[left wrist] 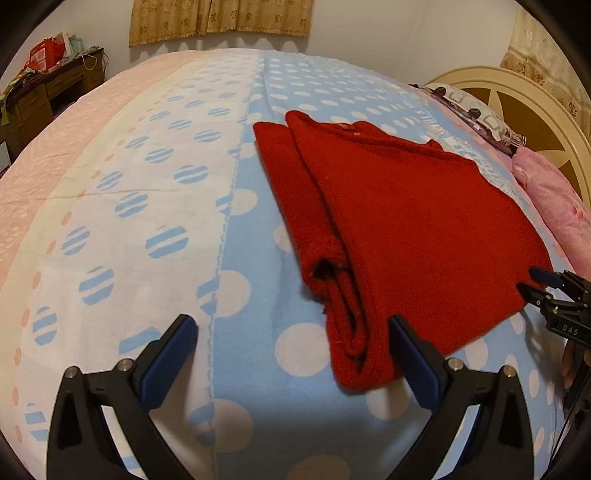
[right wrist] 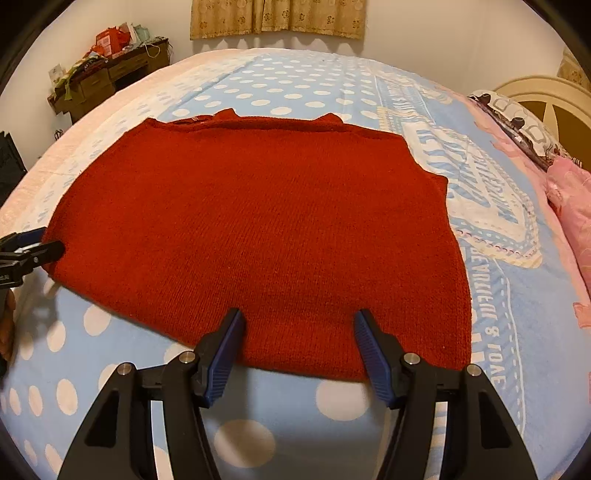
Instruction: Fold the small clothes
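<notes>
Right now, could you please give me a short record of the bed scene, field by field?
garment: red knit sweater, folded in layers, lying flat
surface: polka-dot blanket on a bed
left tool: open, at the sweater's near left corner, gripping nothing
right tool: open, straddling the sweater's near hem, pads not pressing
background: pillows, headboard, cluttered desk, curtain

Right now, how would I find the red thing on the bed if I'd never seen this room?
Look at the big bed with the blue blanket covered in white dots. Near its middle lies a red knitted sweater, folded flat. It is the only plain dark red thing there; the pillows beside it are pink.
</notes>
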Tool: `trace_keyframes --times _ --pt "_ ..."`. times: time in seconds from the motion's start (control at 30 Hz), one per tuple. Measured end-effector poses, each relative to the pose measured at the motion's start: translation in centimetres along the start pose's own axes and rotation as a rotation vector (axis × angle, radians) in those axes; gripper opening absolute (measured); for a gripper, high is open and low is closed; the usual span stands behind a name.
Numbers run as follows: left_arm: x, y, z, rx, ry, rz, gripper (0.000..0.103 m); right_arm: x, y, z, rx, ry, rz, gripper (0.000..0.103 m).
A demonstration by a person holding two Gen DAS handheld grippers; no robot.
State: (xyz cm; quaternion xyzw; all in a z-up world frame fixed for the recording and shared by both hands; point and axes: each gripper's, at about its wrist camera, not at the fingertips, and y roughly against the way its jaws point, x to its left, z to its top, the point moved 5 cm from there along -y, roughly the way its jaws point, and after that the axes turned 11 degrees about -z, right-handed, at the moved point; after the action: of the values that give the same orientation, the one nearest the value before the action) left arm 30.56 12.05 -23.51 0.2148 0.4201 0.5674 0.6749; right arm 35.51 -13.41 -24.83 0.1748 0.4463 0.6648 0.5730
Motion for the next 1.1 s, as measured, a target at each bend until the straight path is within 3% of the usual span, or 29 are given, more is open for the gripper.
trace_keyframes --times 0.1,0.2,0.57,0.87,1.1 --pt "0.2 0.9 0.1 -0.010 0.012 -0.009 0.103 0.5 1.1 0.4 -0.024 0.030 -0.022 0.063" --pt "0.7 2.2 0.3 -0.037 0.021 -0.010 0.103 2.0 2.8 1.2 -0.075 0.071 0.009 0.063" --pt "5.8 4.1 2.1 -0.086 0.113 0.039 0.103 14.2 7.1 1.3 -0.259 0.430 0.082 0.063" --pt "7.0 3.8 2.5 -0.078 0.160 -0.023 0.103 20.9 6.9 0.6 -0.313 0.611 0.085 0.063" --pt "7.0 3.2 4.0 -0.096 0.193 -0.134 0.103 22.7 5.8 1.6 -0.348 0.595 0.033 0.063"
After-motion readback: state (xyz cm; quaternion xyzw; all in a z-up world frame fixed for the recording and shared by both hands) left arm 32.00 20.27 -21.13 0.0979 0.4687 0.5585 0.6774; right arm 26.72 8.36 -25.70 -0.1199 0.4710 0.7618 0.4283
